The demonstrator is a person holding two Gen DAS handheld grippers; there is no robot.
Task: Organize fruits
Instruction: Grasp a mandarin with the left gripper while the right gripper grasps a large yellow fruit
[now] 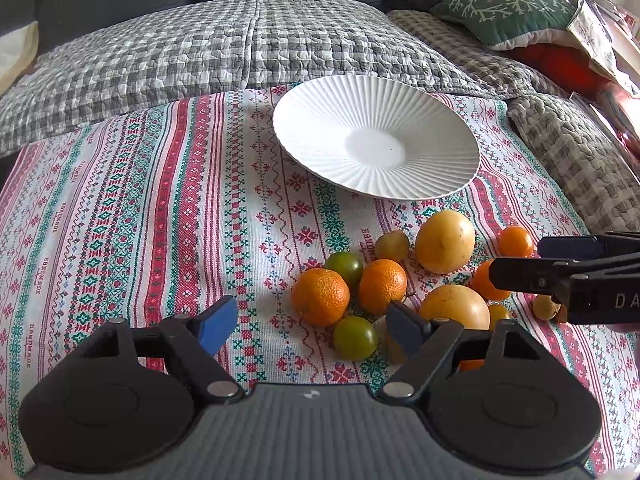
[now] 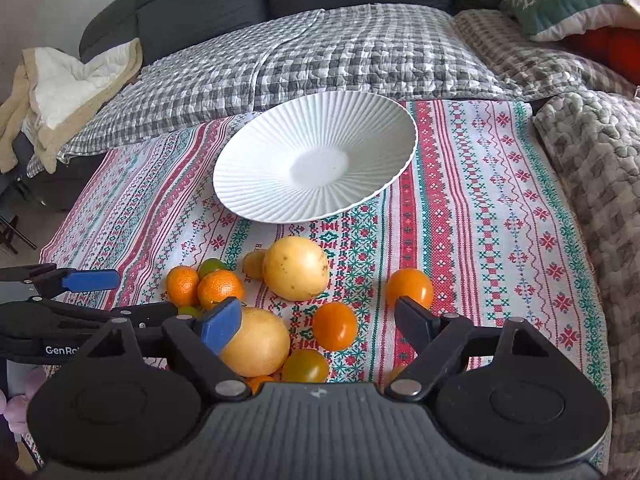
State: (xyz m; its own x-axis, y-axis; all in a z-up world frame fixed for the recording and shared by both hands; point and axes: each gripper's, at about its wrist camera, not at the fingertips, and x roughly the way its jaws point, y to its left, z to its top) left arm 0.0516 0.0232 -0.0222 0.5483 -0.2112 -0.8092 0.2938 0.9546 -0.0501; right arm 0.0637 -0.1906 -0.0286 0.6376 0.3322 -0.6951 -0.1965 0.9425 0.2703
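An empty white ribbed plate (image 1: 376, 140) (image 2: 316, 160) sits on the patterned cloth. In front of it lies a loose heap of fruit: two mandarins (image 1: 320, 296), green tomatoes (image 1: 355, 338), two large yellow fruits (image 1: 445, 240) (image 2: 296, 268) and small orange tomatoes (image 2: 334, 326). My left gripper (image 1: 312, 322) hovers open just short of the nearest mandarin, its pads clear of it. My right gripper (image 2: 318, 320) is open over an orange tomato, with its blue pad (image 2: 220, 326) in front of the nearer yellow fruit (image 2: 256, 342). Each gripper shows at the edge of the other's view.
The cloth (image 1: 160, 208) covers a low surface in front of a grey sofa with a checked quilt (image 1: 200, 52). A green cushion (image 1: 508, 12) lies at the back right. A beige blanket (image 2: 60, 92) hangs at the left.
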